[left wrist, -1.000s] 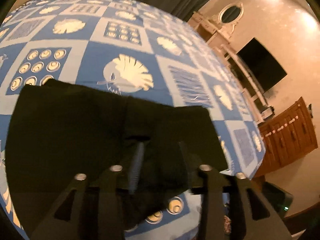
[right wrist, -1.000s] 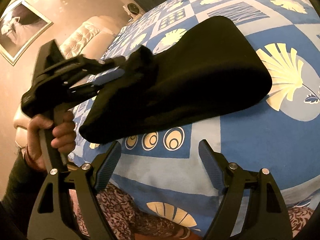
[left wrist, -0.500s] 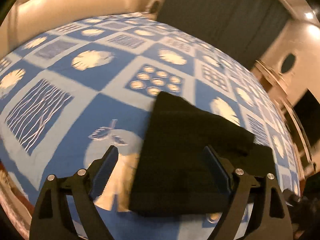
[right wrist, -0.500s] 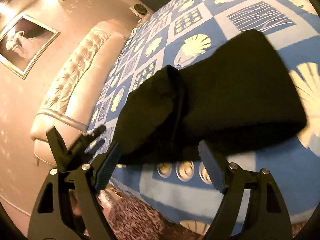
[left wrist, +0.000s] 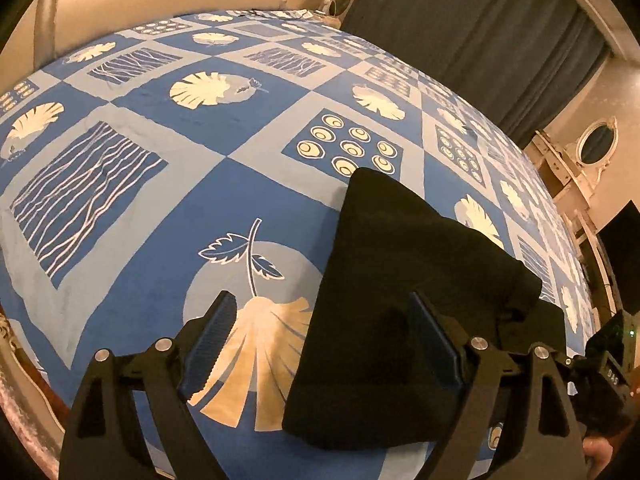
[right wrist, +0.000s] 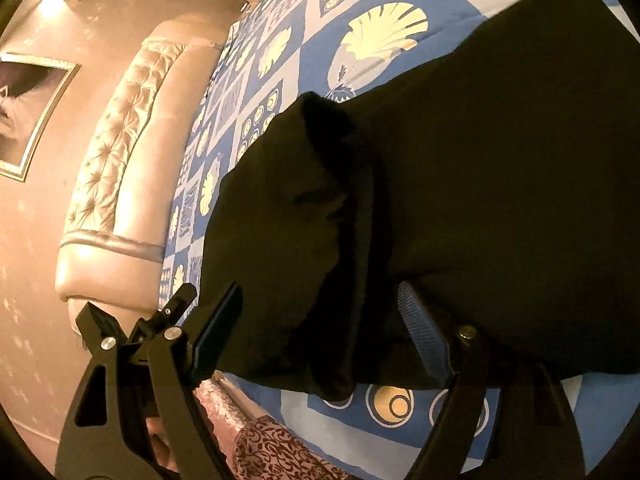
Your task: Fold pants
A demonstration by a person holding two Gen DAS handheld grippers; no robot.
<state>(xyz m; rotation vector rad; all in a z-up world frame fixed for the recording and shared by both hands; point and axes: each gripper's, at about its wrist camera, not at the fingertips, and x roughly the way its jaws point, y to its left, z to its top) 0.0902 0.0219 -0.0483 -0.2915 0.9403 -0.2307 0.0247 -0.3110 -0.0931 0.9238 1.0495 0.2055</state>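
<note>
1. Bed (left wrist: 132, 240): wide bare cover ahead and to the left of the left gripper (left wrist: 320, 336); its near edge runs just under both grippers.
2. Pants (left wrist: 400, 288): earlier lifted by the left gripper, now dropped, folded, near that edge. The fold looks laid.
3. Left gripper: released, empty, over the pants' left border.
4. Right gripper (right wrist: 320, 328): jaws closing, the pants' near fold between them, not yet pinched.

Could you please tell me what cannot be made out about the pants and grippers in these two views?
- Pants: creases lost in dark cloth, both views.
- Pants' far end: cut off by the edge, right wrist view.
- Left gripper: mostly hidden behind the right gripper, right wrist view.
- Bed under pants: hidden.
</note>
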